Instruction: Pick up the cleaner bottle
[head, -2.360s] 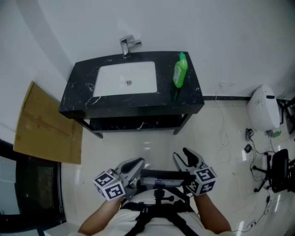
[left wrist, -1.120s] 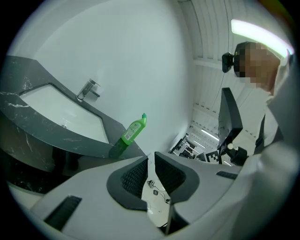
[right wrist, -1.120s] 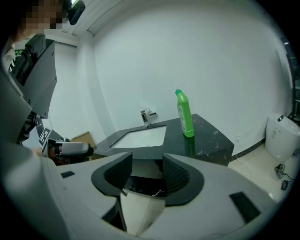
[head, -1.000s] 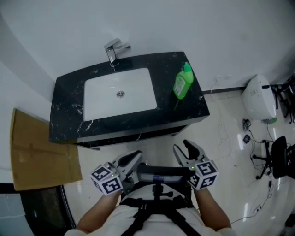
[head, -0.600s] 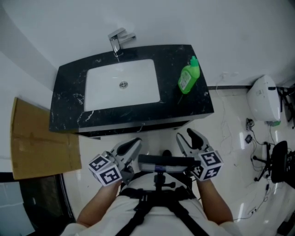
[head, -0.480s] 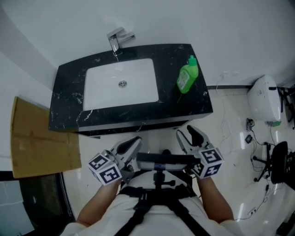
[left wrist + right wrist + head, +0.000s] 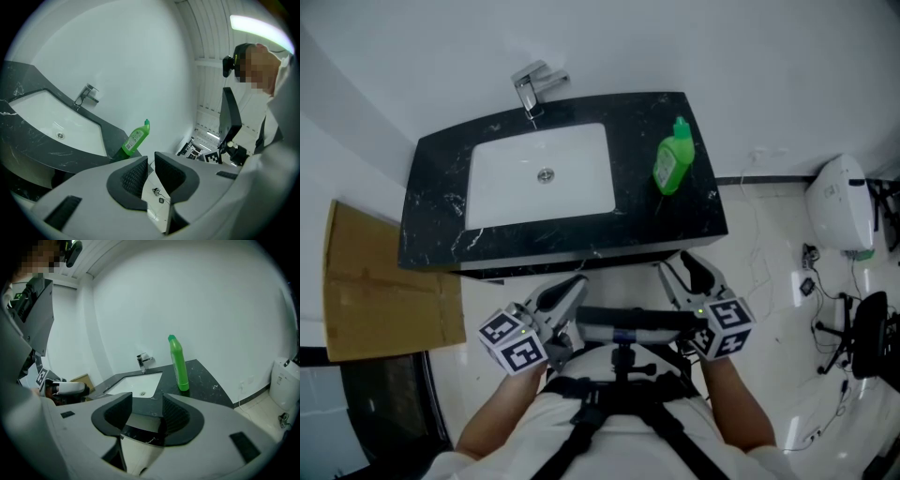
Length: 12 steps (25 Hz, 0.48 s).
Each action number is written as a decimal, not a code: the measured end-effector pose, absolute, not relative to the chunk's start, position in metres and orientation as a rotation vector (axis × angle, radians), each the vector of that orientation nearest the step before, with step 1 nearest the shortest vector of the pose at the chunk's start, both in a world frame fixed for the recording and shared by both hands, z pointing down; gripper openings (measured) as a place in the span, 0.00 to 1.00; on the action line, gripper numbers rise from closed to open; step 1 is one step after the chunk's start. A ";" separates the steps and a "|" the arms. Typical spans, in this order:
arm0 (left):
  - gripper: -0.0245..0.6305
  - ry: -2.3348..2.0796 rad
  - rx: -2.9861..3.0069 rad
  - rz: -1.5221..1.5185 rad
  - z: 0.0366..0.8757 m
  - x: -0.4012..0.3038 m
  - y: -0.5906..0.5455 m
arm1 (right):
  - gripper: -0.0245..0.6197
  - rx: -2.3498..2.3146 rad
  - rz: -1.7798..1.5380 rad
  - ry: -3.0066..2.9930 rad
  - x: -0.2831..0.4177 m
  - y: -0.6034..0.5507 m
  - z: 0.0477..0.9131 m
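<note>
The cleaner bottle [image 7: 667, 167], at two o'clock of the basin [image 7: 516, 192], is glossy green plastic. Basin: smooth white glaze; counter [image 7: 436, 220]: polished black stone, white-veined; tap [image 7: 530, 86]: bright chrome. At eight o'clock, matt brown cardboard [image 7: 375, 300]; floor tile [image 7: 769, 272] glossy. On the right gripper [image 7: 146, 412] the jaws are faced in matt, ribbed, dark rubber-like material

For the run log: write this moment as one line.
cleaner bottle: upright on counter, right of sink, untouched | left gripper: open, empty | right gripper: open, empty
</note>
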State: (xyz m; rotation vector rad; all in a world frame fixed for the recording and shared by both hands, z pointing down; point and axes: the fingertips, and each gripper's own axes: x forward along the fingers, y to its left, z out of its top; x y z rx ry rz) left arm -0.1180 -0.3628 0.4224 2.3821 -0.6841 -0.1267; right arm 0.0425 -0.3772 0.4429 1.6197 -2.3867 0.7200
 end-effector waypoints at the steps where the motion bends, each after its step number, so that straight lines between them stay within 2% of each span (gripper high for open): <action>1: 0.11 -0.683 2.384 -0.125 0.422 -0.117 -0.363 | 0.36 1.624 0.723 -2.384 0.044 -0.377 0.443; 12: 0.11 -0.674 2.389 -0.110 0.422 -0.110 -0.371 | 0.36 1.625 0.690 -2.384 0.051 -0.376 0.437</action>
